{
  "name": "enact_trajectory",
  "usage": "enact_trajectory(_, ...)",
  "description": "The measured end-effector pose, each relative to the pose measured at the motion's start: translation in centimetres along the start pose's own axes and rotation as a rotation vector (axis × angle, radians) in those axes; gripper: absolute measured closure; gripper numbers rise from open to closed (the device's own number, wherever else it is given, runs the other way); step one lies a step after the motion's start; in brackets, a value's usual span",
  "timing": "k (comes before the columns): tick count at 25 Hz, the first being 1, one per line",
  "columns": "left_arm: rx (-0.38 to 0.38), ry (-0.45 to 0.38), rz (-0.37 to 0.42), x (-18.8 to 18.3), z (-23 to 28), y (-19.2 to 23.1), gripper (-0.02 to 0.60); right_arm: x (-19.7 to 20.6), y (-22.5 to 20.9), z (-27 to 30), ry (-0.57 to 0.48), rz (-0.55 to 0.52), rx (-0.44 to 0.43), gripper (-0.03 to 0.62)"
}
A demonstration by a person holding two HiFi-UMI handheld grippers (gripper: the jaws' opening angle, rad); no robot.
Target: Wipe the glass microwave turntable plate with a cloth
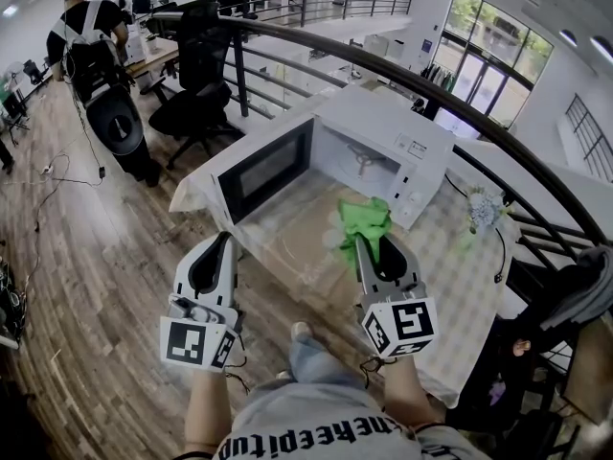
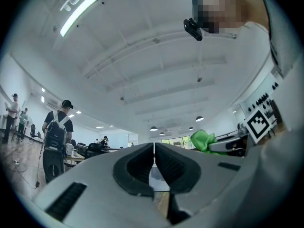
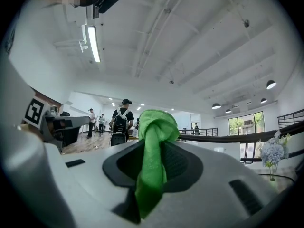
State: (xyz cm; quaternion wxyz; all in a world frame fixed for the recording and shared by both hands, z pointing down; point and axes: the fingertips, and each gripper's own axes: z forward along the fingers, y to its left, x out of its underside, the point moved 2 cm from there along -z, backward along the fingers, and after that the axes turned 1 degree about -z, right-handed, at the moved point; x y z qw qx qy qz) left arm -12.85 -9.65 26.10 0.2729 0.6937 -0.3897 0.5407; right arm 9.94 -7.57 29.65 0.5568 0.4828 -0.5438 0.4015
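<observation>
Closest in, the right gripper (image 3: pixel 152 161) is clamped on a green cloth (image 3: pixel 153 127). A wad pokes out past the tips and a tail hangs down behind the jaws, so there's a soft pad out front to rub with, which makes sense to me.

The left gripper (image 2: pixel 154 161) has its jaws together with only a hairline slit, and I can't make out anything pinched in there. It's held level with the right one and a bit apart from it. My guess is it's kept free to steady things, but that's a guess.

Just past the tips, the head view shows a faint, tan-looking round patch flat on the table (image 1: pixel 450 257), between the two grippers. I read that as the plate (image 1: pixel 287 242). It's clear glass though, so the rim is hard to trace. The cloth sits near its right side, and I can't tell if it's actually touching.

Behind that is the microwave (image 1: pixel 383 142) with its door (image 1: pixel 268 166) swung wide to the left and the cavity empty, which fits the plate being out on the table where there's room to wipe it.

Further back there's a vase of flowers (image 1: pixel 482 209) on the table's right end, and a person (image 1: pixel 91 36) standing on the wood floor.
</observation>
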Motion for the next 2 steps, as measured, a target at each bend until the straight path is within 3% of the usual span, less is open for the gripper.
enact_trajectory(2,0.001,0.000,-0.001,-0.08,-0.27,-0.11,0.569,-0.02,0.11,-0.29,-0.001,0.003,0.002,0.502)
